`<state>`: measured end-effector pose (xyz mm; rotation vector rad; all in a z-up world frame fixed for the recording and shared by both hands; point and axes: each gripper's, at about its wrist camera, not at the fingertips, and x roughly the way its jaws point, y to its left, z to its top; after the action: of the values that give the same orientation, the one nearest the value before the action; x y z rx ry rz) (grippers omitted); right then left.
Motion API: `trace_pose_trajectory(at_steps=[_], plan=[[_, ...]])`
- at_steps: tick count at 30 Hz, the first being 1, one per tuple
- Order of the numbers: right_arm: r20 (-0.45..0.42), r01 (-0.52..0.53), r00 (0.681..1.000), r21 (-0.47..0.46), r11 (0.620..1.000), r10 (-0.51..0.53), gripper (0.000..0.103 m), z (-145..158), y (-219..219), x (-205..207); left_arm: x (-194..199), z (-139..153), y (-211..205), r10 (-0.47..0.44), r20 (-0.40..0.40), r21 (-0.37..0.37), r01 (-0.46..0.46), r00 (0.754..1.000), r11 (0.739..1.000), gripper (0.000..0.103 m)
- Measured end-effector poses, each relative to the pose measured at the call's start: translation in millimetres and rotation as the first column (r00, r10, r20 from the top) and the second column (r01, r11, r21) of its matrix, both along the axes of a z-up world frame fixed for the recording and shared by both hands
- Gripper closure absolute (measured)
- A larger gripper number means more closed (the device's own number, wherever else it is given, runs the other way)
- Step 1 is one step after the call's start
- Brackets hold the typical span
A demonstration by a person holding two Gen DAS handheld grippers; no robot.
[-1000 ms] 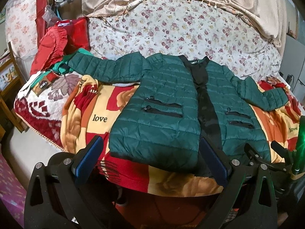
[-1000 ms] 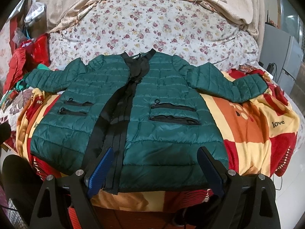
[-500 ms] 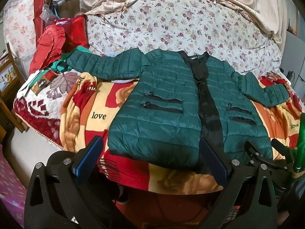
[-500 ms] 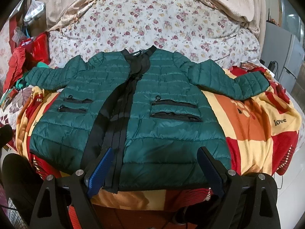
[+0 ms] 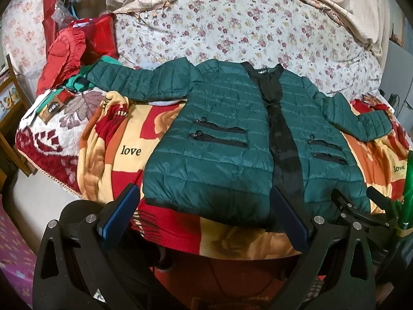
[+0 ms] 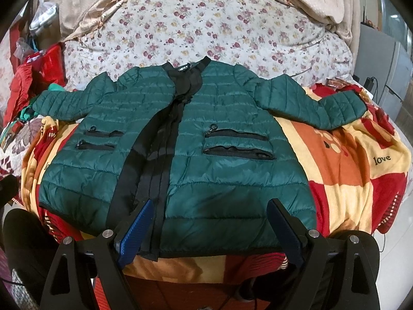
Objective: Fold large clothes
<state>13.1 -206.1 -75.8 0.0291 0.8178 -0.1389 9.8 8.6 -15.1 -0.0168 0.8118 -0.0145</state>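
Note:
A dark green quilted jacket (image 5: 219, 149) with a black front placket lies flat, front up, on a red and yellow blanket (image 5: 124, 139), both sleeves spread out sideways. It also shows in the right wrist view (image 6: 232, 180). My left gripper (image 5: 205, 208) is open and empty, hovering just in front of the jacket's left hem. My right gripper (image 6: 210, 218) is open and empty, above the hem near the placket. The right gripper's body shows at the left wrist view's right edge (image 5: 361, 206).
The blanket (image 6: 343, 160) covers a bed with a floral sheet (image 5: 232, 31) behind. Red and green clothes (image 5: 67, 54) are piled at the left. A beige cloth (image 6: 309, 2) is bunched along the back. A grey cabinet (image 6: 387, 69) stands at the right.
Both grippers have backed off slightly and tilted down, so the jacket sits a little farther away in both views. The jacket itself has not moved.

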Motion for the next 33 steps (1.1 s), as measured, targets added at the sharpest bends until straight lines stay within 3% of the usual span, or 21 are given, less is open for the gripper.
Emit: trace_pose_trajectory(at_steps=[8, 11, 16, 21, 24, 28, 33], plan=[[0.045, 0.099, 0.994, 0.042, 0.994, -0.101, 0.016, 2.9, -43.5, 17.9, 22.2, 1.9, -4.3, -0.014, 0.052, 0.062, 0.01, 0.999, 0.998, 0.002], [0.068, 0.163, 0.984, 0.047, 0.985, -0.166, 0.016, 2.7, -72.5, 29.7, 34.8, -0.4, -5.2, -0.017, 0.048, 0.069, 0.013, 0.999, 0.998, 0.002], [0.033, 0.245, 0.968, 0.102, 0.964, -0.249, 0.016, -0.6, -140.3, 61.5, 55.4, -9.8, -1.6, -0.005, 0.022, 0.068, 0.003, 1.0, 0.998, 0.002], [0.051, 0.303, 0.95, 0.11, 0.947, -0.31, 0.029, 0.6, -215.0, 91.8, 68.0, -24.2, 3.1, 0.023, -0.014, 0.049, -0.022, 1.0, 0.999, 0.002], [0.057, 0.372, 0.923, 0.131, 0.919, -0.381, 0.035, 3.6, -266.5, 110.7, 73.9, -33.8, 4.1, 0.028, -0.033, 0.033, -0.027, 0.999, 0.999, 0.002], [0.086, 0.449, 0.872, 0.251, 0.858, -0.482, 0.035, 10.7, -337.6, 129.1, 82.1, -48.3, -0.1, 0.036, -0.06, 0.023, -0.034, 0.998, 0.999, 0.002], [0.051, 0.482, 0.845, 0.359, 0.799, -0.533, 0.035, -0.6, -403.8, 155.3, 91.9, -62.8, -4.7, 0.041, -0.1, 0.029, -0.038, 0.994, 0.999, 0.002]])
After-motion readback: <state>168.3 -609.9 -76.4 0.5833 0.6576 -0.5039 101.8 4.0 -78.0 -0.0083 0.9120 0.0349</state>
